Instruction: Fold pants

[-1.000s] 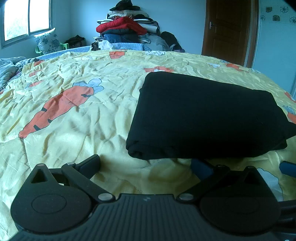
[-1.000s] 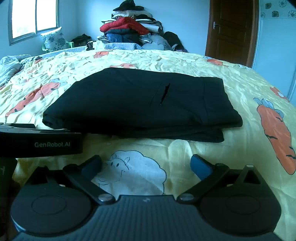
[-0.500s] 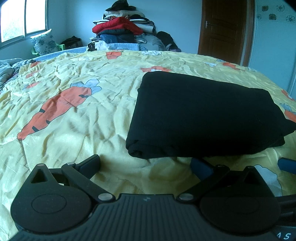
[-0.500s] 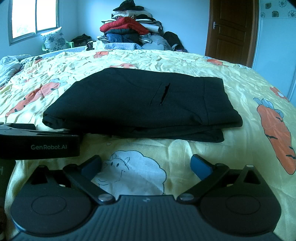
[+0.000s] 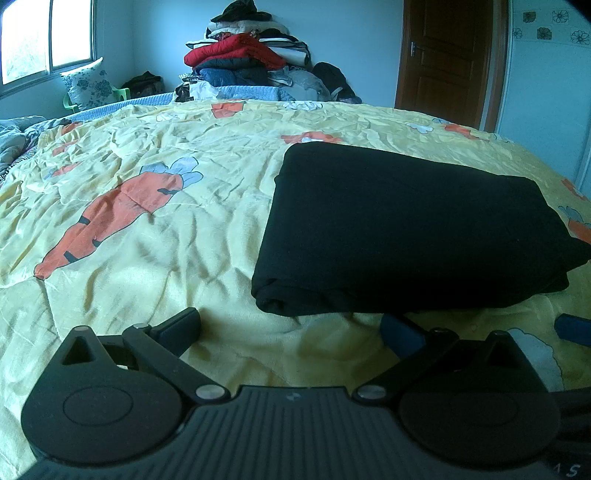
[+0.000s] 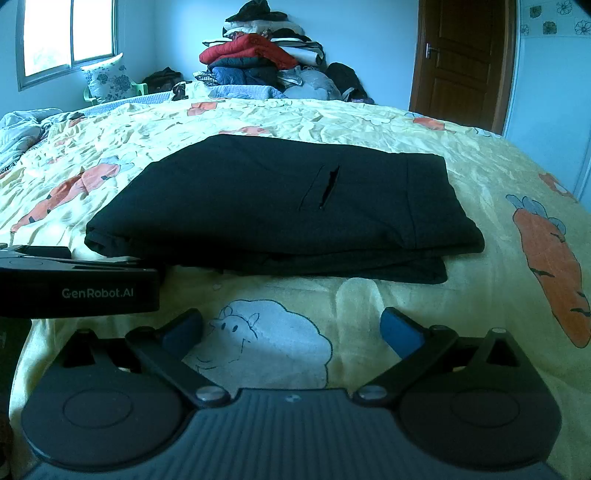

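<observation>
Nearest in the left wrist view, the left gripper (image 5: 290,326) sits low over the bedspread (image 5: 155,258) with its two fingers spread wide and nothing between them. The right gripper (image 6: 291,326) is likewise released, its blue-padded fingers apart and empty above a white sheep printed on the yellow cloth (image 6: 273,338). From the right wrist view the body of the left gripper shows at the left edge, just beside the near corner of the pants.

Just past both sets of fingers lie the black pants (image 5: 402,229), folded into a flat, thick rectangle on the bedspread, touched by neither gripper. In the right wrist view the pants (image 6: 280,206) show a slit pocket on top, and the lower layers stick out a little along the near edge.

Around the pants the bedspread is wrinkled and printed with orange carrots (image 5: 110,218).

Farther back, at the head of the bed, a heap of folded clothes and blankets (image 6: 258,55) is stacked, a red one near the top. A flowered pillow (image 6: 105,77) stands under the window (image 6: 68,35) on the left, and a brown wooden door (image 6: 463,62) is shut on the right.

No box, basket or other container can be made out.
</observation>
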### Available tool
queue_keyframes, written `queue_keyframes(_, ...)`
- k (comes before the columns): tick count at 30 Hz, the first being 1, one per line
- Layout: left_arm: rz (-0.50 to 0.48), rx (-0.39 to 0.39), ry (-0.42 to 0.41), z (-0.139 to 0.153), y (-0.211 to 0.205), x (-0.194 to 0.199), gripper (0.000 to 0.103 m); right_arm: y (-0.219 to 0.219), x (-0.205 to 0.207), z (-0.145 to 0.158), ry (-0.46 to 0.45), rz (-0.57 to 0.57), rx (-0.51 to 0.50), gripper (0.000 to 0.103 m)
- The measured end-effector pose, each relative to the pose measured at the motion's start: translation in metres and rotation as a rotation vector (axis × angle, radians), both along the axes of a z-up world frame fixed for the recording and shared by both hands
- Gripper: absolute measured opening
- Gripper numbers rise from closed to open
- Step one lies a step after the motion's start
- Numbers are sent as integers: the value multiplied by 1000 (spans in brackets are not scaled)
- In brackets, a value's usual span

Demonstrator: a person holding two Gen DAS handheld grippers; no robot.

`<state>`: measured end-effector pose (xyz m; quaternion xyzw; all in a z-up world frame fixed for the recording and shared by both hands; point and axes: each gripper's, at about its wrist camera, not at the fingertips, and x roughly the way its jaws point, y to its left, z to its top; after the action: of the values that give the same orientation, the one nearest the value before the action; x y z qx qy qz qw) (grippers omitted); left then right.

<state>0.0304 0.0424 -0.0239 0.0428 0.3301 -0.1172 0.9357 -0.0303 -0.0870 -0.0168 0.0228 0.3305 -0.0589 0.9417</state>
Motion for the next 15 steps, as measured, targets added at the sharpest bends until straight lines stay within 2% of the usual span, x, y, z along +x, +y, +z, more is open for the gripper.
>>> queue_keyframes(15,0,0,0,0,0,0,103,0,1,0,0,0,0,103)
